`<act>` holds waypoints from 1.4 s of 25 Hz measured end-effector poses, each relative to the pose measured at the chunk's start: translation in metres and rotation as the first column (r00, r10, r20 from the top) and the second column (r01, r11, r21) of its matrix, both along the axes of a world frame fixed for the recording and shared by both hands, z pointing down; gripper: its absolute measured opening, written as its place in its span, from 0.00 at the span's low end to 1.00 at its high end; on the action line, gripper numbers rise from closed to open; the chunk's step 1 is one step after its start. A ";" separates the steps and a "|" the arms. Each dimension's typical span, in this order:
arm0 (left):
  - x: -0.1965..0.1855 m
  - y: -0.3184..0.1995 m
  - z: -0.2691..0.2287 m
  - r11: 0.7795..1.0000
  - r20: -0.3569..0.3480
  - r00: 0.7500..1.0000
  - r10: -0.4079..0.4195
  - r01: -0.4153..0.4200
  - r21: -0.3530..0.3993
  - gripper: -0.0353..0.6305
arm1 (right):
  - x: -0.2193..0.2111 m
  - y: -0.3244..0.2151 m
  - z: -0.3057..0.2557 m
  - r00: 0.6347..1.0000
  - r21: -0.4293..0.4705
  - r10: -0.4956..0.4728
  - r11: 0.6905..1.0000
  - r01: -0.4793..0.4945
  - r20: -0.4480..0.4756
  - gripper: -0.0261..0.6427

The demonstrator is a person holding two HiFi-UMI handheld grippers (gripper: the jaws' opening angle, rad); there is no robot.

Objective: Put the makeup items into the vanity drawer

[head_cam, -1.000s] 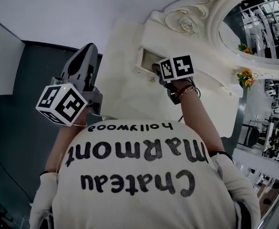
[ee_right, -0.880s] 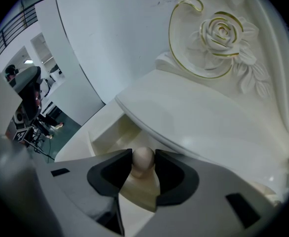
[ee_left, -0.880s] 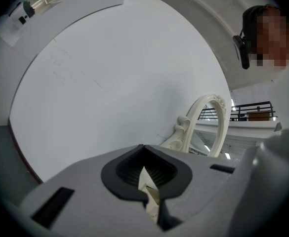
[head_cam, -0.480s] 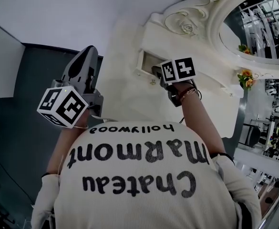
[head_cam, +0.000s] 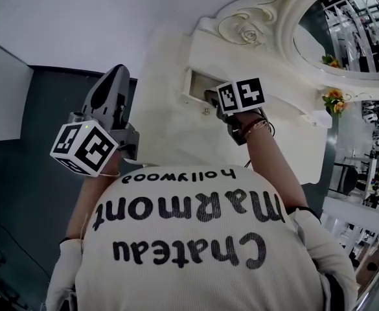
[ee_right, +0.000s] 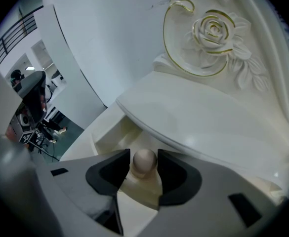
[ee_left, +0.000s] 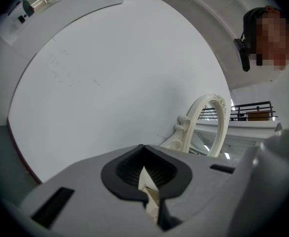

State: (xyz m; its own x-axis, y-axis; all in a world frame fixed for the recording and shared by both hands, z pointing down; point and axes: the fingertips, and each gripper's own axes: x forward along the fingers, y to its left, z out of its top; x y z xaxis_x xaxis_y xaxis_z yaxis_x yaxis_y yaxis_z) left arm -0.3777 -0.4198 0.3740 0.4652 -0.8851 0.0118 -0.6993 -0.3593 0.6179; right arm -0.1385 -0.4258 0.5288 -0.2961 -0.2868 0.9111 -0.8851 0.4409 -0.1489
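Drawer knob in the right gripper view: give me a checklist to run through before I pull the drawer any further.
1. Right gripper grips the drawer knob: ok, a jaw is against each side of it.
2. Drawer started open: ok, part of its inside shows below the vanity top.
3. Room inside the drawer: cannot tell, only a bare cream corner shows.
4. Left gripper carries a makeup item: not ok, its jaws are together and hold nothing.
5. Makeup items located: not ok, none shows in any view.
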 end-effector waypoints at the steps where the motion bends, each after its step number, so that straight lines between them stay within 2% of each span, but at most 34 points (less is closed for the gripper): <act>1: 0.000 0.000 0.001 1.000 0.001 1.000 0.000 0.000 -0.001 0.07 | 0.001 0.000 0.000 1.000 0.002 -0.001 1.000 0.001 -0.001 0.32; 15: 0.006 0.005 -0.004 1.000 0.011 1.000 0.000 0.000 0.009 0.07 | 0.010 0.001 -0.003 1.000 0.023 0.002 1.000 -0.002 0.000 0.32; 35: 0.013 0.030 -0.017 1.000 0.034 0.999 -0.005 0.005 0.023 0.07 | 0.016 0.009 -0.017 0.998 0.091 0.023 0.995 -0.029 0.062 0.31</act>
State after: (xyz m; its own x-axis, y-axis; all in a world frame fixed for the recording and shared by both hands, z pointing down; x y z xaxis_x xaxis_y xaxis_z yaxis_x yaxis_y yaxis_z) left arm -0.3643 -0.3900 0.3571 0.4605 -0.8876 0.0071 -0.7219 -0.3698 0.5849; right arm -0.1229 -0.4169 0.5117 -0.3414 -0.3771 0.8610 -0.8870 0.4322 -0.1625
